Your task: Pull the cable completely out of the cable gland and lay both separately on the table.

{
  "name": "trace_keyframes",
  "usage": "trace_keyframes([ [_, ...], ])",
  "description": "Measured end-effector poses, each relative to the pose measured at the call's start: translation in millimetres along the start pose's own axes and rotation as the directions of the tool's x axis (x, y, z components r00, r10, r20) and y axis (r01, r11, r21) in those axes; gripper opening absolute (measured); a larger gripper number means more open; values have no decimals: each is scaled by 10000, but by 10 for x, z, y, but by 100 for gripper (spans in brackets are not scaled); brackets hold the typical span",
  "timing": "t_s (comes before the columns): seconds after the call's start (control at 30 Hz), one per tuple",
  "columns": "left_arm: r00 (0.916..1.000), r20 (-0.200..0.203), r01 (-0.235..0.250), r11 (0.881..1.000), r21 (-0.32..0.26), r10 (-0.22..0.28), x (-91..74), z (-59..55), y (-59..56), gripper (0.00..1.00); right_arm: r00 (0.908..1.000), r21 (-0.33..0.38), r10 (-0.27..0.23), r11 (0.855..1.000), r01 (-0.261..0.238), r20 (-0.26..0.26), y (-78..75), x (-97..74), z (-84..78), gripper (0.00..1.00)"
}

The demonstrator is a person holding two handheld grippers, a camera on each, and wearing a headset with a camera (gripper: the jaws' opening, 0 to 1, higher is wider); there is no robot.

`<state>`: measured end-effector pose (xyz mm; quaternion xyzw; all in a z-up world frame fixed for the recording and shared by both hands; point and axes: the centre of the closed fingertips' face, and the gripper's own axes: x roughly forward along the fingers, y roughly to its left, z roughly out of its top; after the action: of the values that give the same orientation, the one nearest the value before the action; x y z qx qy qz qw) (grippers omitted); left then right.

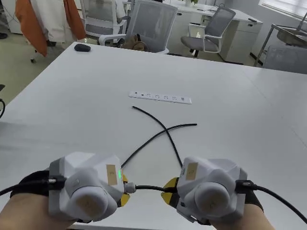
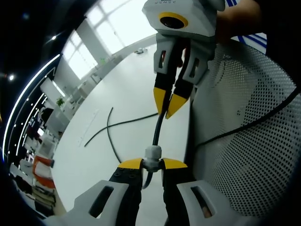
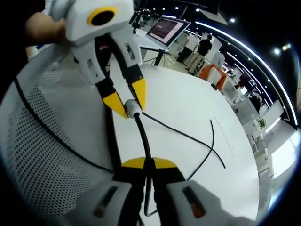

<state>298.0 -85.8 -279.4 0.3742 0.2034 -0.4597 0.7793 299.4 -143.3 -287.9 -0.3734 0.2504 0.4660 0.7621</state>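
Observation:
At the near table edge my left gripper (image 1: pixel 126 188) is shut on a small grey cable gland (image 1: pixel 131 188). A short run of black cable (image 1: pixel 148 188) leads from the gland to my right gripper (image 1: pixel 168 190), which is shut on the cable. In the left gripper view the gland (image 2: pixel 152 157) sits between the yellow tips, and the right gripper (image 2: pixel 168 104) pinches the cable (image 2: pixel 158 129) just beyond. In the right gripper view the cable (image 3: pixel 143 136) runs up to the gland (image 3: pixel 133 107) in the left gripper (image 3: pixel 128 104). Farther out, two black cable strands (image 1: pixel 165 130) cross on the white table (image 1: pixel 230 110).
A white power strip (image 1: pixel 159 97) lies beyond the crossed strands, and a dark mouse (image 1: pixel 82 47) sits at the far left corner. Office chairs (image 1: pixel 151 24) stand behind the table. A mesh chair back (image 2: pixel 244 141) is close to the grippers.

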Motion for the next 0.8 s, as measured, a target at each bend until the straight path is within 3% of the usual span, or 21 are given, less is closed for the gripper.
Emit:
trace_keyframes([
  [0.17, 9997, -153, -193, 9995, -238, 189, -17, -39, 53, 16, 9994, 310, -241, 9992, 249, -254, -63, -10, -62, 2],
  [0.33, 9994, -331, -156, 9982, -576, 137, -12, -93, 59, 16, 9937, 605, -726, 9951, 779, -854, -173, -33, -199, 2],
  [0.47, 9987, -473, -230, 9978, -622, 200, -14, -122, 70, 16, 9843, 611, -1053, 9915, 1149, -1417, -235, -50, -312, 2],
  [0.6, 9977, -568, -407, 9962, -775, 364, -25, -147, 116, 16, 9663, 796, -1513, 9821, 1709, -2080, -344, -103, -461, 2],
  [0.73, 9977, -524, -475, 9954, -833, 432, -30, -145, 134, 16, 9635, 1208, -1432, 9774, 1736, -2260, -348, -104, -524, 3],
  [0.8, 9973, -571, -507, 9962, -706, 467, -32, -150, 131, 16, 9714, 1368, -753, 9847, 1080, -2252, -223, -44, -532, 7],
])
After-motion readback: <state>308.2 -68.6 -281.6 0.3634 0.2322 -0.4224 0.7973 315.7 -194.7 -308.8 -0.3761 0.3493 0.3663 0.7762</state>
